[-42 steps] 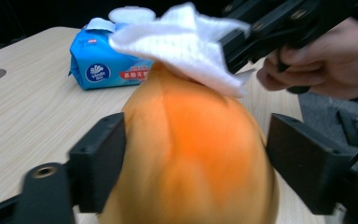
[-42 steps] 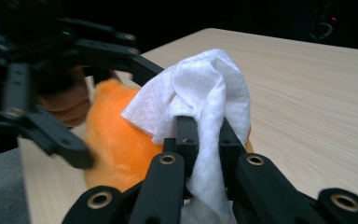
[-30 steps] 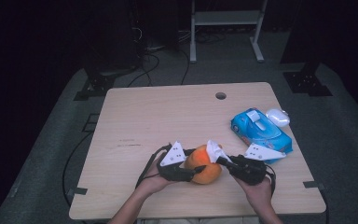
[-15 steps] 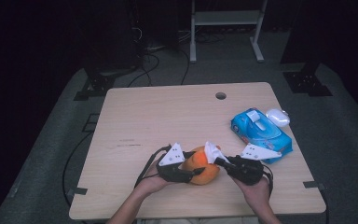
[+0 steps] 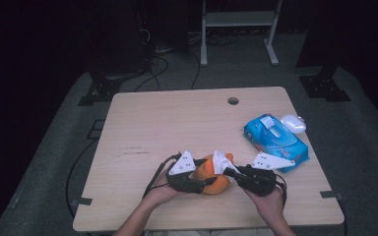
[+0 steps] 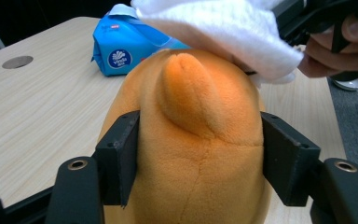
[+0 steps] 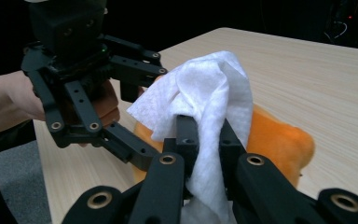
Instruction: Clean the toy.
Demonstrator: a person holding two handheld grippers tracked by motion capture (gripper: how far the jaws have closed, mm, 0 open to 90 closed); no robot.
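Observation:
An orange plush toy [image 5: 211, 173] sits near the table's front edge, between the jaws of my left gripper [image 5: 207, 181]. In the left gripper view the black pads [image 6: 121, 158] press into the toy's [image 6: 191, 140] sides; these jaws have just been opening a little with the toy still between them. My right gripper [image 5: 228, 172] is shut on a white wipe [image 5: 221, 160]. The right gripper view shows the wipe [image 7: 205, 88] bunched between its jaws [image 7: 205, 135] and draped over the toy's [image 7: 279, 140] top.
A blue pack of wipes [image 5: 274, 141] lies on the wooden table [image 5: 177, 123] at the right, with a small white object [image 5: 293, 123] behind it. A cable hole [image 5: 233, 101] is at the table's back. A metal stand [image 5: 236, 19] is on the floor beyond.
My right gripper with the wipe has shifted slightly to the left across the toy's top. The left hand and the toy have stayed in place.

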